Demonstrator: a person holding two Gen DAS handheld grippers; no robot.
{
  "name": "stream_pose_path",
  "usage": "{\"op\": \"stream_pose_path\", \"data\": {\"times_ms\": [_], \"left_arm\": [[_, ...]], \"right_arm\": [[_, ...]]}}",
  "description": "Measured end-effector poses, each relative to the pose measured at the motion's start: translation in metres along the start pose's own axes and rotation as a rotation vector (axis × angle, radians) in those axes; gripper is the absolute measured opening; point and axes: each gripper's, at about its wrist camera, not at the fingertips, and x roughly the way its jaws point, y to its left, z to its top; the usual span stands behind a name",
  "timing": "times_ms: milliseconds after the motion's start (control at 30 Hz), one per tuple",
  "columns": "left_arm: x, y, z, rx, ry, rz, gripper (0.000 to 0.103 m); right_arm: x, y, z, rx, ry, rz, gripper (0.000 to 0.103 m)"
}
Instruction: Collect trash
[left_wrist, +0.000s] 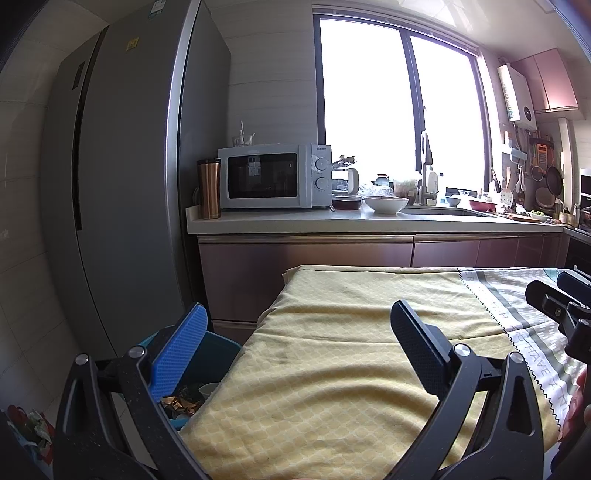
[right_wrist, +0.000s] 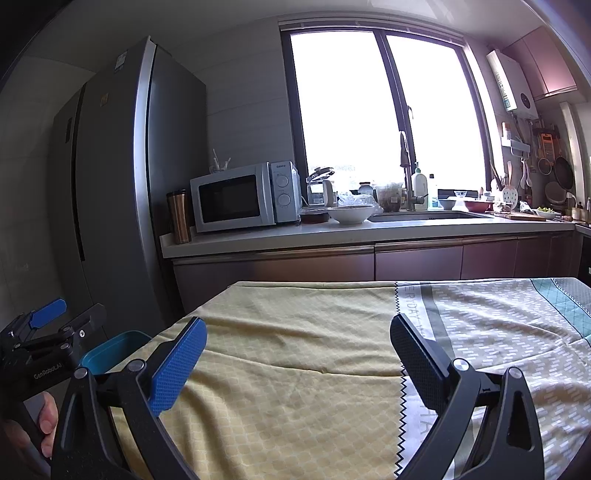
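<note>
From the left wrist view, the left hand-held gripper (left_wrist: 299, 350) hangs above the near edge of a surface covered by a yellow honeycomb-patterned cloth (left_wrist: 325, 369), its blue-padded finger (left_wrist: 179, 354) and black finger (left_wrist: 417, 350) spread wide with nothing between them. Below the blue finger, just beside the left edge of the surface, stands a teal plastic trash bin (left_wrist: 218, 350); crumpled gold and brown wrappers (left_wrist: 181, 404) and a pale cup lie inside it. At the right edge, part of the right hand-held gripper (left_wrist: 561, 306) shows over the grey-and-white patterned part of the cloth. Beyond the surface runs a white kitchen counter (left_wrist: 258, 223) with a white microwave oven (left_wrist: 273, 177), a copper travel mug (left_wrist: 208, 188) and a white bowl (left_wrist: 386, 204), next to a tall grey refrigerator (left_wrist: 122, 166).

From the right wrist view, the right hand-held gripper (right_wrist: 297, 350) is likewise wide apart and empty, held over the yellow cloth (right_wrist: 295, 350) near its zigzag seam. The left hand-held gripper (right_wrist: 48, 319) appears at the far left, gripped by a hand (right_wrist: 44, 424), above the teal bin (right_wrist: 118, 349), whose rim peeks out beside the surface's left edge. The bin's contents are hidden from here.
</note>
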Motion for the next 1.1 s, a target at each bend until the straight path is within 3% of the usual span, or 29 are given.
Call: {"op": "stream_pose_path", "data": {"times_ms": [1100], "left_arm": [[0.0009,0.0,-0.0012,-0.004,0.0,0.002,0.098]], "right_arm": [[-0.0017,-0.0011,-0.0012,0.007,-0.003,-0.003,0.096]]}}
